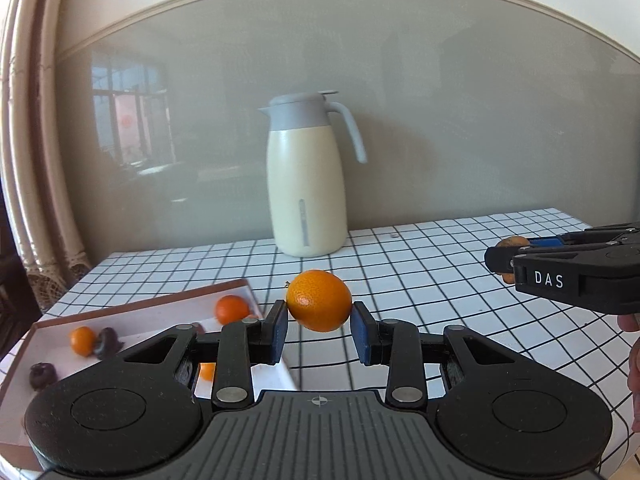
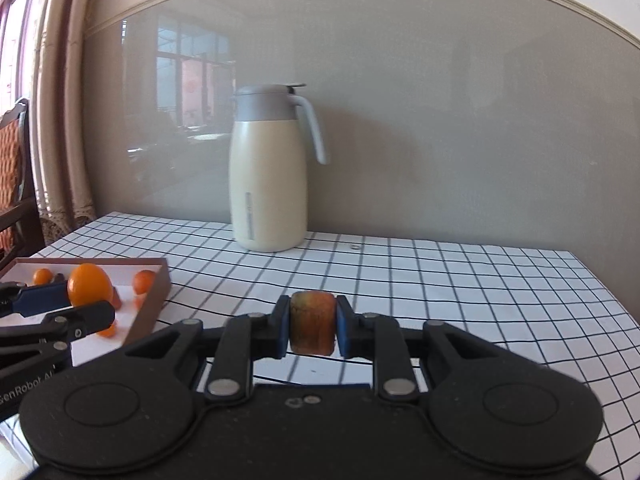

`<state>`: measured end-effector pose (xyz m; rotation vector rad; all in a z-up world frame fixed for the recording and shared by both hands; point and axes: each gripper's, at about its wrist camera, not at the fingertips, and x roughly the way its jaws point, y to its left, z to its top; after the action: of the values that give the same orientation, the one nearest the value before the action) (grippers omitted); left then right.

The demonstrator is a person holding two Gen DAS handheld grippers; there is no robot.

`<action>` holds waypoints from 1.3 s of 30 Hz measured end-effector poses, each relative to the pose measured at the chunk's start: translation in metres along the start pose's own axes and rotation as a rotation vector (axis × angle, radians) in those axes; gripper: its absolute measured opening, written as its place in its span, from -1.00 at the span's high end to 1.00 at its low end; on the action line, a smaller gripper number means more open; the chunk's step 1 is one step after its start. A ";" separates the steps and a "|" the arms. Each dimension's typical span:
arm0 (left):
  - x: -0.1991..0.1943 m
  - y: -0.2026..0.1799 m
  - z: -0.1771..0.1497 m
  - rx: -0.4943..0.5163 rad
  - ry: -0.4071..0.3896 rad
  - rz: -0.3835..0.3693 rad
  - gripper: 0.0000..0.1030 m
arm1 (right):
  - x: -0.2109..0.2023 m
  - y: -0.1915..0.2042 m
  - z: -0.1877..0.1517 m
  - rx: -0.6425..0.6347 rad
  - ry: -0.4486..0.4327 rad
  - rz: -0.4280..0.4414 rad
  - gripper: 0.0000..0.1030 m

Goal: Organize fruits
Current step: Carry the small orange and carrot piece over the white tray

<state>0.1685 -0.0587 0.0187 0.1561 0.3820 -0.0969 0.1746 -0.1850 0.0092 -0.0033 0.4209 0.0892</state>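
Pinching an orange (image 1: 319,301) by its sides, the left claw (image 1: 320,330) holds it in the air just right of the box (image 1: 132,308), where other small fruits already lie. Only the pad edges touch the round skin, so a jolt could roll it out onto the table (image 1: 440,280). Further right of the box, the right claw (image 2: 312,326) is pressed hard on a small reddish-orange fruit (image 2: 312,322); it looks flattened and may bruise or split.
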 end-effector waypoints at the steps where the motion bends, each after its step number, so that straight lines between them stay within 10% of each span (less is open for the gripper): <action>1: -0.001 0.004 -0.002 -0.004 0.000 0.006 0.33 | 0.000 0.005 0.000 -0.006 0.000 0.012 0.73; 39: -0.053 0.188 -0.063 -0.168 0.043 0.326 0.33 | 0.011 0.184 -0.010 -0.226 -0.016 0.307 0.73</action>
<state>0.1197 0.1403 0.0057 0.0532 0.4014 0.2603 0.1645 -0.0010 -0.0013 -0.1606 0.3909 0.4386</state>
